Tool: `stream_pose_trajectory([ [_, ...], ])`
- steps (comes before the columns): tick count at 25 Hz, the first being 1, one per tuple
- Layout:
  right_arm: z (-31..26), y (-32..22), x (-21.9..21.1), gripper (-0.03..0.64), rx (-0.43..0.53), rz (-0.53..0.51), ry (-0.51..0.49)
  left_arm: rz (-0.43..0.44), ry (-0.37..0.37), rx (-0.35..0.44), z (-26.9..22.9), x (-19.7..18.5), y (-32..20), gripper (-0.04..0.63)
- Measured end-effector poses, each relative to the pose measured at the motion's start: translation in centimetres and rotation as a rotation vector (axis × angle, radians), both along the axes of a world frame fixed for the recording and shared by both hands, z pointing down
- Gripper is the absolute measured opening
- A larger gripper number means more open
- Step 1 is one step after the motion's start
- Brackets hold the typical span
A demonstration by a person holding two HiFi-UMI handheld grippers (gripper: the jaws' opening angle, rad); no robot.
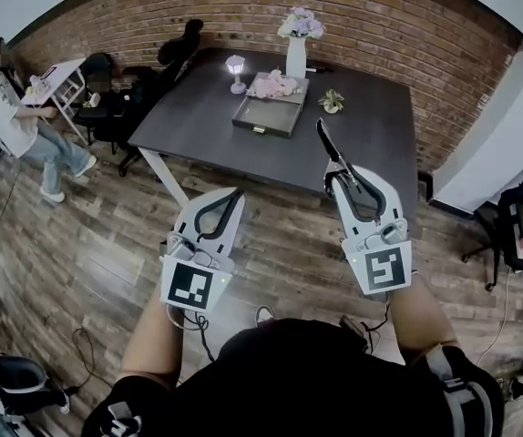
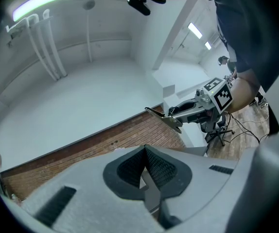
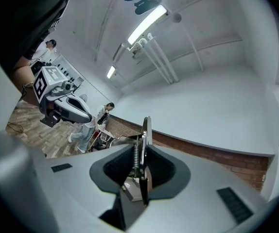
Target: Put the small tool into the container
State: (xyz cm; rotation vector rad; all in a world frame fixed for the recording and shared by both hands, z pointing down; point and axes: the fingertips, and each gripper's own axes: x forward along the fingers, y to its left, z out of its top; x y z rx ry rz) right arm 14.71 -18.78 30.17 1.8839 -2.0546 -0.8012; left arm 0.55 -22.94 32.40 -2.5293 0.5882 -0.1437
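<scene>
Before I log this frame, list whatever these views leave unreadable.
Contents of grey tray: head view, too small and distant.
The table: in neither gripper view; both look above it.
Kind of small tool: tiny in head view, edge-on between the right gripper's pads in its own view.

Grey container [image 1: 261, 126], dark grey table [image 1: 198, 107], red brick wall [image 1: 380, 25], white vase [image 1: 296, 58], brown floor [image 1: 107, 244].

Wall: a red brick wall [image 1: 243, 7] is running behind the desk [image 1: 198, 116]'s far edge.
Floor: wood planks [image 1: 88, 253] are spreading beneath it.
Seating: black chairs [image 1: 123, 103] are crowding the desk's left edge.
Light: a strip lamp [image 3: 147, 23] is glowing overhead.
</scene>
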Motion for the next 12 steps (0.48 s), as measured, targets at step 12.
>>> stream_pose_trajectory([
  [12, -0.7, -5.0, -1.4, 0.081, 0.038, 0.029, -0.005, 0.041, 0.0, 0.007, 0.2, -1.2, -5.8, 0.009],
])
